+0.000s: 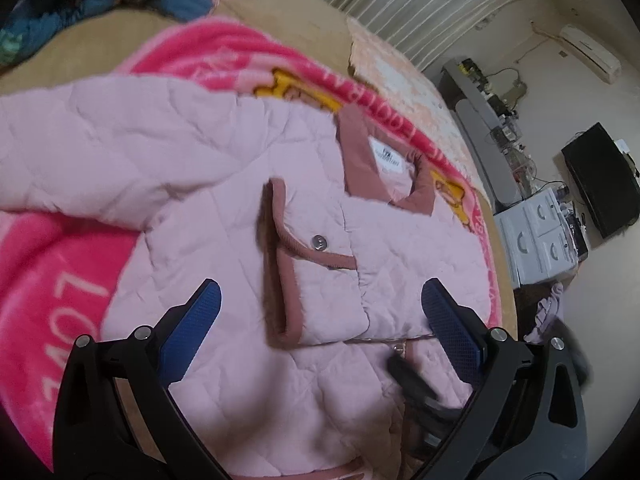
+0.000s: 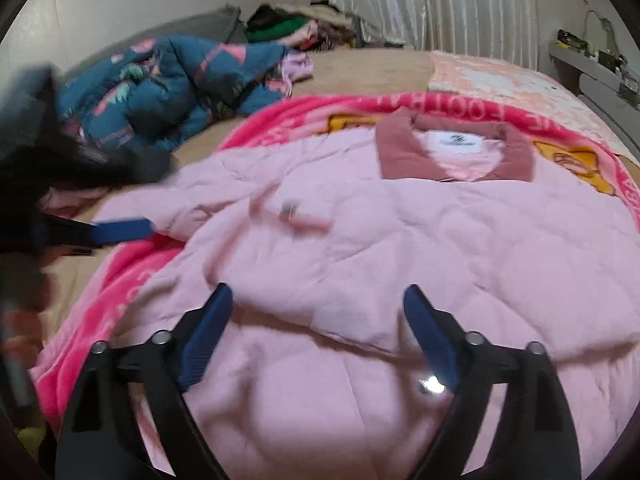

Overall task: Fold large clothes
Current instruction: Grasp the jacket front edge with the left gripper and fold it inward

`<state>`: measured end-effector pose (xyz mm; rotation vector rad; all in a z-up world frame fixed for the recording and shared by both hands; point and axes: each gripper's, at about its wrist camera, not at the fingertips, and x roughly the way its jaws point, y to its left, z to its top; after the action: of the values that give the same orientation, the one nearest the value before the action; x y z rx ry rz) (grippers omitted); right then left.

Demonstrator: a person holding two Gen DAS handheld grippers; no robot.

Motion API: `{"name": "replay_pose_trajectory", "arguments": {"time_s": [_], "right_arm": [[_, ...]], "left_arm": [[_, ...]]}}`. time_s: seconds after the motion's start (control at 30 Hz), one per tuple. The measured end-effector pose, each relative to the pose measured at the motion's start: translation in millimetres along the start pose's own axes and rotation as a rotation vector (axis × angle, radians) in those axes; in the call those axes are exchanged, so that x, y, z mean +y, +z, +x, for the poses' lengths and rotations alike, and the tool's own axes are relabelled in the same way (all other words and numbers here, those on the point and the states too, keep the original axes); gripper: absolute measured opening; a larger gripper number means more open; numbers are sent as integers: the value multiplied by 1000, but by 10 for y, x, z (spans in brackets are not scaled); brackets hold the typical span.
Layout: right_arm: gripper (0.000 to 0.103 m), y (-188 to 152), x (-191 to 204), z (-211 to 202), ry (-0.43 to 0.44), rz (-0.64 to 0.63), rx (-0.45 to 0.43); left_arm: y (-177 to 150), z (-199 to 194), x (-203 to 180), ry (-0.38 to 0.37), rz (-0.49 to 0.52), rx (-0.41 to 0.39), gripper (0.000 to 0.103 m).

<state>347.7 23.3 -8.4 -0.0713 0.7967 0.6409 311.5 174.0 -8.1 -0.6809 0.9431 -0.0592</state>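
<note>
A large pale pink quilted jacket point(image 1: 192, 184) with a dusty-rose collar point(image 1: 360, 152) lies on a bright pink blanket on the bed. A sleeve with a rose cuff point(image 1: 288, 264) is folded across its front. My left gripper point(image 1: 320, 308) is open and empty just above the jacket near that cuff. In the right wrist view the jacket point(image 2: 400, 240) fills the middle, collar point(image 2: 452, 152) at the far side. My right gripper point(image 2: 318, 312) is open and empty over the jacket's lower part. The left gripper's blue finger point(image 2: 120, 230) shows at the jacket's left edge.
The pink blanket point(image 1: 48, 280) covers a tan bed point(image 2: 360, 68). A crumpled blue patterned garment point(image 2: 160, 84) and a clothes pile point(image 2: 296, 24) lie at the far left. A desk with clutter point(image 1: 500, 120) and white boxes point(image 1: 540, 236) stand at the right.
</note>
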Motion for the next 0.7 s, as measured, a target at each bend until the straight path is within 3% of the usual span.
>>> {"name": "replay_pose_trajectory", "arguments": {"time_s": [0.27,0.37,0.43,0.47,0.5,0.53,0.6,0.7], "right_arm": [[89,-194,-734,-572,-206,117,-26],[84,-245,-995,-696,-241,174,-33],[77,-274,-1152,-760,-266,203,-29],[76,-278,-1236,-781,-282,222,-27],[75,-284,-1335,-817,-298,249,-27],[72,-286,-1402,-843,-304,266,-29],[72,-276,-1537,-905,-317,306,-39],[71,-196,-1667,-978,-338,322,-69]], "left_arm": [[-175,567,29,-10,-86,113,94],[-238,716,-15,44,-84,121,89],[-242,761,-49,145,-60,107,68],[-238,754,-62,147,-54,94,60],[-226,742,-85,124,-40,86,41],[-209,725,-126,118,-12,83,31],[-164,636,-242,138,67,49,21],[-37,383,-410,132,156,-43,17]]}}
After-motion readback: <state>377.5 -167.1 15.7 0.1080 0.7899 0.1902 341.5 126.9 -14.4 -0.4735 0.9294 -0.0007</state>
